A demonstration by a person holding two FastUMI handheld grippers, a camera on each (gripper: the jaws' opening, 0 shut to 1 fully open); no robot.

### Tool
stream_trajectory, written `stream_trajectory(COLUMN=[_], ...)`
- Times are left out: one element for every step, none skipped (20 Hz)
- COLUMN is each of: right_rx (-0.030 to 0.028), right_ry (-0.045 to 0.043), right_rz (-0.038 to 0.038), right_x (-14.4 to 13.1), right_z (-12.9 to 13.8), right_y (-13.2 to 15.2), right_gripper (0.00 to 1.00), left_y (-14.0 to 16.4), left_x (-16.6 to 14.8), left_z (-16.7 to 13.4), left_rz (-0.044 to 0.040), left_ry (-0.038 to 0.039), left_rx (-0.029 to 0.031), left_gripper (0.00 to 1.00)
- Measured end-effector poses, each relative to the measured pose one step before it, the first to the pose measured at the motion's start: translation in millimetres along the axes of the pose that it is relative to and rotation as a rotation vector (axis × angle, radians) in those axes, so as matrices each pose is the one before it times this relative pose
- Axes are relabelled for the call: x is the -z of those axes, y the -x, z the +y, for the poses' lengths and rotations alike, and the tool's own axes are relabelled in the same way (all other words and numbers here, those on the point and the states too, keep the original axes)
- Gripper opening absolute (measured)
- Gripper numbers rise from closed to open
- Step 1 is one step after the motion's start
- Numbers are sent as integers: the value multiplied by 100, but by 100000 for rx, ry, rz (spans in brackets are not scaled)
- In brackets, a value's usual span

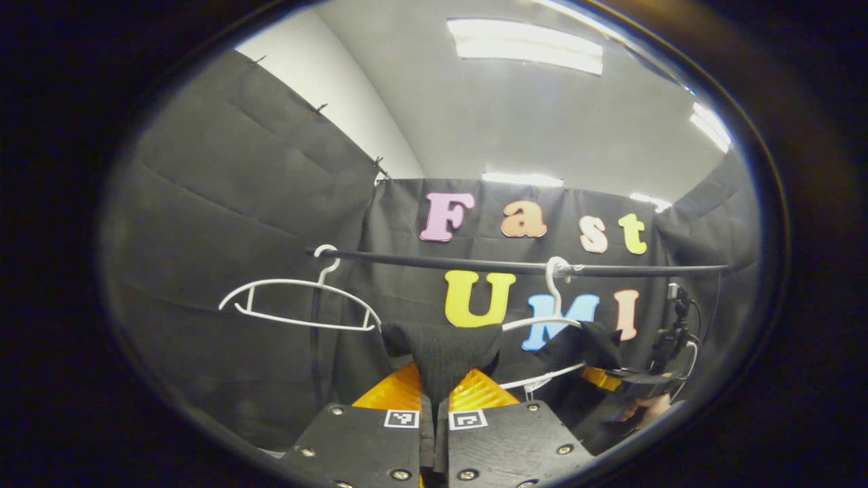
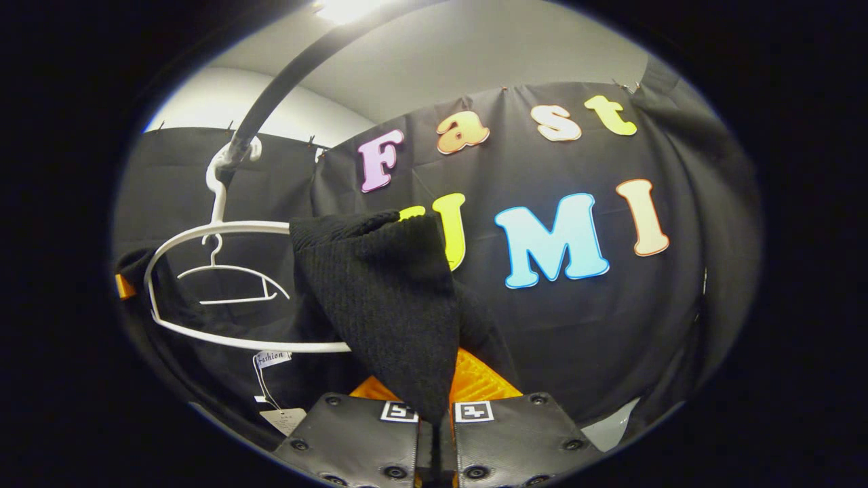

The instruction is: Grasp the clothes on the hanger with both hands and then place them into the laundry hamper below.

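Observation:
A black knit garment (image 1: 441, 359) hangs between my two grippers, partly on a white hanger (image 1: 550, 324) hooked on the black rail (image 1: 475, 263). My left gripper (image 1: 434, 401) is shut on one bunched end of the cloth. Farther right in the left gripper view, the right gripper (image 1: 644, 376), with a hand (image 1: 649, 409) behind it, holds the other end. In the right gripper view my right gripper (image 2: 434, 409) is shut on a pointed fold of the garment (image 2: 386, 291), just right of the white hanger (image 2: 203, 234) under the rail (image 2: 271, 88).
A second, bare white hanger (image 1: 298, 301) hangs on the rail's left end, also seen small as the bare hanger (image 2: 230, 281). Paper tags (image 2: 272, 358) dangle below the near hanger. Black cloth walls close in on all sides.

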State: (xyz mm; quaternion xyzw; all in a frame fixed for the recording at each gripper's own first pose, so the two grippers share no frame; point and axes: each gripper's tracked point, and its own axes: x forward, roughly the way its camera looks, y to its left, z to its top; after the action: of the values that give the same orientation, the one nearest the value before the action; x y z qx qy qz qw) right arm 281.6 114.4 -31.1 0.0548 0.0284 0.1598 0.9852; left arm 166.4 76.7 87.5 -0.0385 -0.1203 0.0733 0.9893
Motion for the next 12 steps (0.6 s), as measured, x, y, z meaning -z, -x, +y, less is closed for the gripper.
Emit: stream_trajectory(right_rx=[2272,2088,2193,1777,1162,834,709,701,816,1215,669,398], right_ry=[-1191,-1455,-1204,-446,370,739,695,405,420,512,184,537], right_rz=[-1091,-1970,-2607,-2363,-1438,-986,-749,-704,-445,-310,-94,-144], right_x=[-130,-415,-659,-704,-407,-250,-177,6,-54,70,46,174], right_z=[-662,-664,-909,-766,-435,-163,-314,-471,-416,-518,-293,-117], right_y=[405,235,8,-296,-914,-711,-455,-326,-401,-285,-281,-204], right_gripper=[8,9,8,9,9,9,9,9,9,8,9,9], left_y=[65,13,140,155,190,-364,-292,-411,-371,-530,-346,-110], left_x=[-488,-43,-73,262,101,251,215,285,41,226,260,377], left_z=[972,1009,808,879,855,802,636,774,799,397,422,496], left_rz=[-884,-219,-174,179,167,-56,899,533,354,592,557,645], left_ry=[426,1212,1248,883,57,-148,156,-219,-15,604,1009,1030], left_rx=[-1378,-733,-927,-1078,-1386,-1550,-619,-1588,-1314,-992,-666,-527], left_gripper=[1,1,1,1,1,1,1,1,1,1,1,1])
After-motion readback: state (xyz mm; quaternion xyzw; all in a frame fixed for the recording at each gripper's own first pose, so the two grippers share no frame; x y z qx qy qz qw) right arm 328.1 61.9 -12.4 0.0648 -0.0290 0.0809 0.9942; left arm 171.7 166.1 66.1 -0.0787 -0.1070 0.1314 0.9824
